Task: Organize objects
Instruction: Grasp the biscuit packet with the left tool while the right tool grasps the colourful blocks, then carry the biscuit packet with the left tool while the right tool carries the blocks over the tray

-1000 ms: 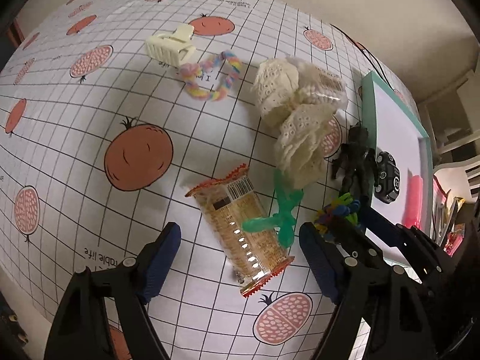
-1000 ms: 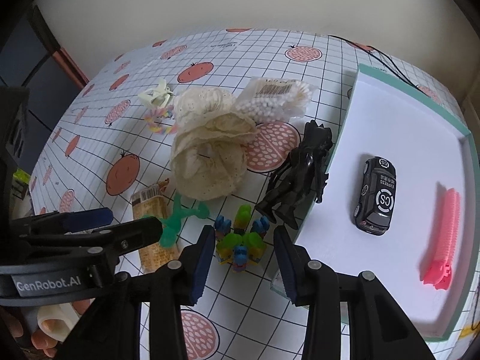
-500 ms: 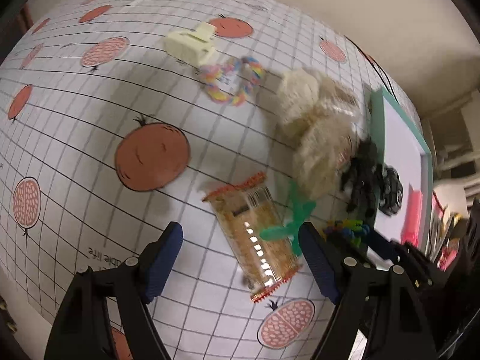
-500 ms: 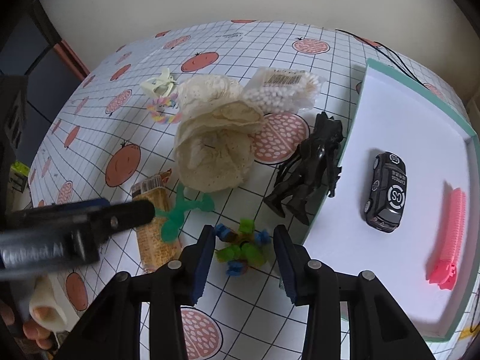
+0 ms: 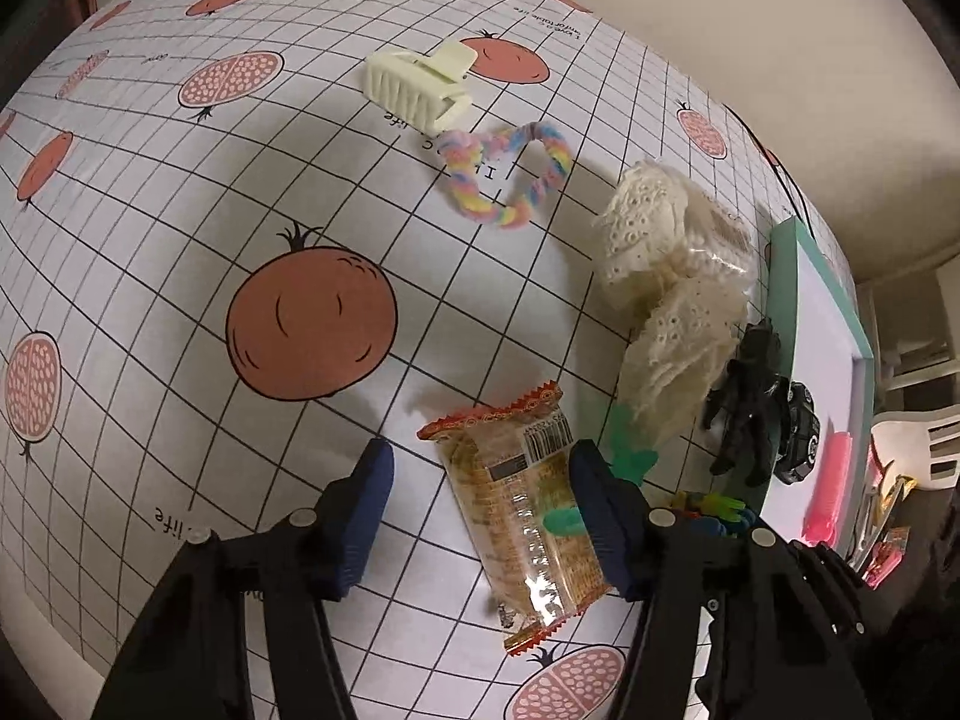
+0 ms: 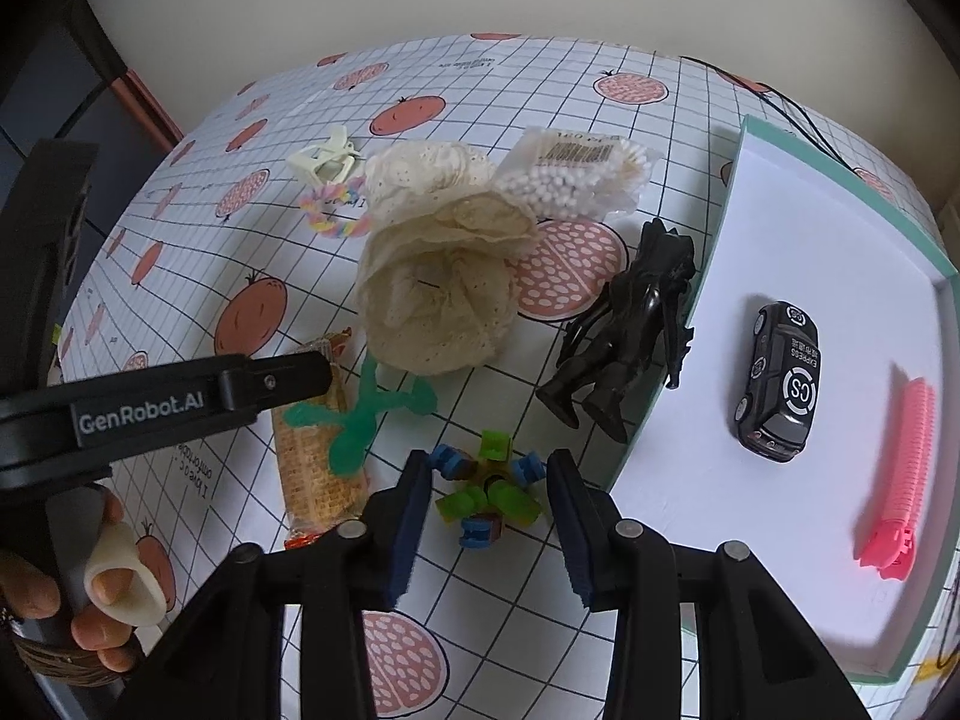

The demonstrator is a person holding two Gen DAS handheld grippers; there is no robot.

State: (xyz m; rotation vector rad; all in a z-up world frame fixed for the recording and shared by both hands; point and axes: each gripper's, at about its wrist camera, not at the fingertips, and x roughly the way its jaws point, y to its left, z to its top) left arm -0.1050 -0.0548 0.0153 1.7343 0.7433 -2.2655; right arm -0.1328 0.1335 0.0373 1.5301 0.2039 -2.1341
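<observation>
My left gripper (image 5: 480,480) is open low over the tablecloth, its fingers on either side of the upper half of a cracker packet (image 5: 516,510). A green stretchy figure (image 5: 630,456) lies against the packet beside the right finger. In the right wrist view the left gripper's finger (image 6: 270,384) reaches over the cracker packet (image 6: 312,468) and the green figure (image 6: 366,408). My right gripper (image 6: 489,480) is open, with a colourful block toy (image 6: 486,492) between its fingers, neither pad touching it.
A teal-rimmed white tray (image 6: 690,480) at the right holds a black toy car (image 6: 780,384) and a pink clip (image 6: 900,480). A black figure (image 6: 630,330) leans at its edge. Behind lie lace cloth (image 6: 438,282), cotton swabs (image 6: 576,180), a cream claw clip (image 5: 420,84) and a rainbow pipe-cleaner heart (image 5: 504,174).
My left gripper has moved forward and down, so the cracker packet now lies between its fingers. The right gripper has stayed around the block toy, still open.
</observation>
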